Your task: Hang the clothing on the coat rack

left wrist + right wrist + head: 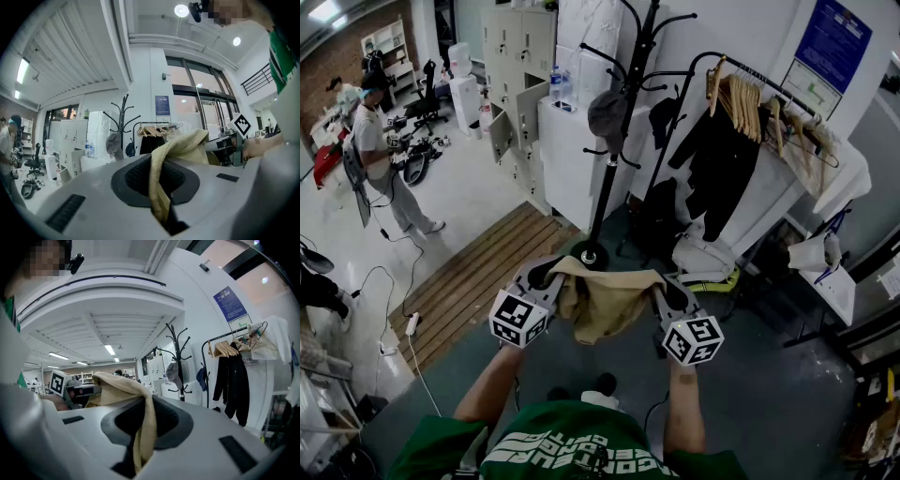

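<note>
Left tongs (551, 272) and right tongs (662, 292) are each pinching an edge of the tan garment (605, 302), which we are holding stretched between them above the dark green floor (769, 394), near the foot of the black coat rack (615, 159). A grey cap (607, 112) is hanging on that rack. Beside it a white surface (572, 155) is carrying a water bottle (555, 86), and a garment rail (766, 86) is bearing wooden hangers (744, 101) and a black coat (717, 164).
</note>
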`<state>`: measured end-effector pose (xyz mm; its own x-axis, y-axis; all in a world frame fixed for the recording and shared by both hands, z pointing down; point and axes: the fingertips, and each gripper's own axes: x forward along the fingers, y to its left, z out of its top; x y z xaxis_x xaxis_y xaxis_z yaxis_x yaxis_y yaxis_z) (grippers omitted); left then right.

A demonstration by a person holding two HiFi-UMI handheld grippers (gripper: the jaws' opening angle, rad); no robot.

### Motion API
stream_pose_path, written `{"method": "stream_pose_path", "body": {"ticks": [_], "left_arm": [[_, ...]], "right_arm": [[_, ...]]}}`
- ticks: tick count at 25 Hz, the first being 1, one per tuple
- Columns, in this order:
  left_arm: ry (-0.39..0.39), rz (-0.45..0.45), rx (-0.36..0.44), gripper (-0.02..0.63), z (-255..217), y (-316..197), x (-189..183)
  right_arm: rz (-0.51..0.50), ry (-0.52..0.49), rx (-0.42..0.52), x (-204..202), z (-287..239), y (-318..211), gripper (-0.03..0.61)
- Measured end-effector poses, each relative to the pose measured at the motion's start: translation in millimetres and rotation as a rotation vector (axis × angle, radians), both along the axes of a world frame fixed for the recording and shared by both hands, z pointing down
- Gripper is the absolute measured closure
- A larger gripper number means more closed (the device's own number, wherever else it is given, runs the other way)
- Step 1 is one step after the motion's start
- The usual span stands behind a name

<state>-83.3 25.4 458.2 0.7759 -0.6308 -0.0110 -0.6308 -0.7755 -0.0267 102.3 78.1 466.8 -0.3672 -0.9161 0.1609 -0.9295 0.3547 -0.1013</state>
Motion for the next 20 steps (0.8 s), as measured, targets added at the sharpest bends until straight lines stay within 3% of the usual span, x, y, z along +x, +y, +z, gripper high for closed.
{"method": "stream_pose_path", "body": {"ticks": [20], "left_arm": [[0.021, 0.0, 0.011, 0.594, -21, 22, 11]], "right_arm": [[-0.039, -0.017, 0.031, 7, -24, 17, 0.528]]}}
